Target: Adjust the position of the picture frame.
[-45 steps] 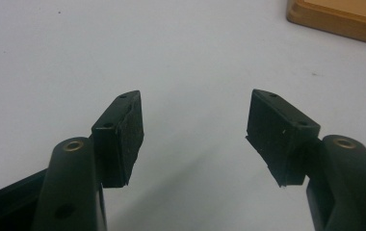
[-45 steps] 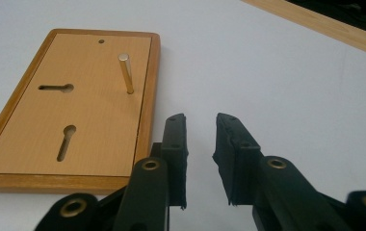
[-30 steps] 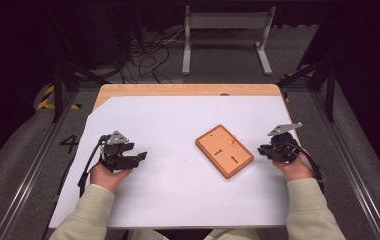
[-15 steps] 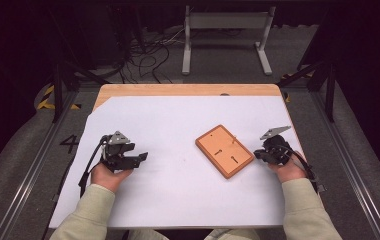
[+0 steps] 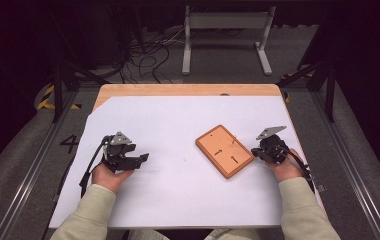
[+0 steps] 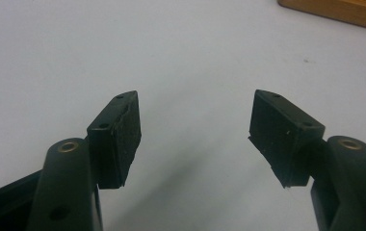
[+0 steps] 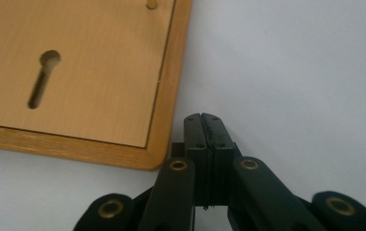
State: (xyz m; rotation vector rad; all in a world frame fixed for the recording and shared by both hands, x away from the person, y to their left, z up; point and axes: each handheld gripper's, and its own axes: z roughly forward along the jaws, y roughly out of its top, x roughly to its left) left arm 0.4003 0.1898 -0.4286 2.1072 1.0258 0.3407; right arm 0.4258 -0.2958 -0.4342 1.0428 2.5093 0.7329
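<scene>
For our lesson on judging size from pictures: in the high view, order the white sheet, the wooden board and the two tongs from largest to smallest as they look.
1. White sheet
2. Wooden board
3. Left tongs and right tongs: they look about alike, so unranked.

Your table (image 5: 128, 91) had a wooden top under a white sheet (image 5: 178, 195). On the sheet lay a wooden board (image 5: 224, 151), angled, with two keyhole slots and possibly a peg.
</scene>
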